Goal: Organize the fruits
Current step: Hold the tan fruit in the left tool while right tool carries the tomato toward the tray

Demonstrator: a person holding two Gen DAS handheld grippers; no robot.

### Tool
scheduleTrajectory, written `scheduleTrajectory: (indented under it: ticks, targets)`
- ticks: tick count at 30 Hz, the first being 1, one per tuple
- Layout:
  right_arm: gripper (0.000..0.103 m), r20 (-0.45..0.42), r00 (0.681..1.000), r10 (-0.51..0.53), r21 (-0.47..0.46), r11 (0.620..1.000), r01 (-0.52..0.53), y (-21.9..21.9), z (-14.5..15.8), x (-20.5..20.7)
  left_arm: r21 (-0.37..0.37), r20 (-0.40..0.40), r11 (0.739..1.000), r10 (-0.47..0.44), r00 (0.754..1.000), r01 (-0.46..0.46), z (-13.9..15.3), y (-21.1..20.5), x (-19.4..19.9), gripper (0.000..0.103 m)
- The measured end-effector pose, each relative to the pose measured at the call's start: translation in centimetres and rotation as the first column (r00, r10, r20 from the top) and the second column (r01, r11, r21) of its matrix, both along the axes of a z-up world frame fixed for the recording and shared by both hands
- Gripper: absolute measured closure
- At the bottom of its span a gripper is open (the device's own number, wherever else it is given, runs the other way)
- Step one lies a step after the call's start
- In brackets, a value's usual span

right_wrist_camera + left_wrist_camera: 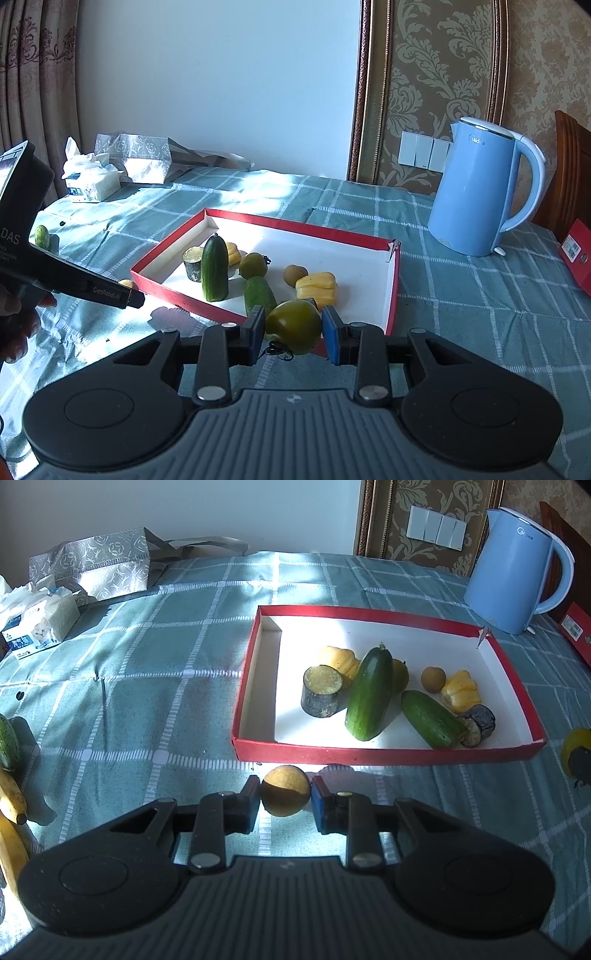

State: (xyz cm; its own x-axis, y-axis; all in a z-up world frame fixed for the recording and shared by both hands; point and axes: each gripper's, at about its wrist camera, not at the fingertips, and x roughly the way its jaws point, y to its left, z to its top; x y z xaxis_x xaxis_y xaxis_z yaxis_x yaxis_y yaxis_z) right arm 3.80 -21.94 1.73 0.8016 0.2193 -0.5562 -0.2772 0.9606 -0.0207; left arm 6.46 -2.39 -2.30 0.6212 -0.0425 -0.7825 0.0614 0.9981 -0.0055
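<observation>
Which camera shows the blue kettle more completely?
The right wrist view: the blue kettle stands whole there, with lid, handle and base visible behind the red box. In the left wrist view it sits at the top right corner, distorted, its lid nearly at the edge.

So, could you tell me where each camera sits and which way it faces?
Left wrist: on the left gripper, facing the red tray over its own fingers clamping a small round fruit.
Right wrist: on the right gripper, clamping a green tomato; the left gripper and hand show at left.
Shared: tray, cucumbers, blue kettle.
</observation>
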Motion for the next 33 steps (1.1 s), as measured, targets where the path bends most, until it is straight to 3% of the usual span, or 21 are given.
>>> scheduleTrajectory:
  ticks: [11, 33]
  targets:
    - [0.071, 0.163, 0.976, 0.147, -0.016, 0.989, -0.147, 2.5, 4.6, -1.3, 0.016, -0.017, 0.999, 0.029, 0.999, -0.029, -0.4, 0.3, 0.4, 0.077]
    - [0.071, 0.087, 0.994, 0.067, 0.006, 0.998, -0.067, 1.3, 2.5, 0.8, 0.025, -0.017, 0.999, 0.024, 1.000, -0.023, -0.1, 0.0, 0.9, 0.077]
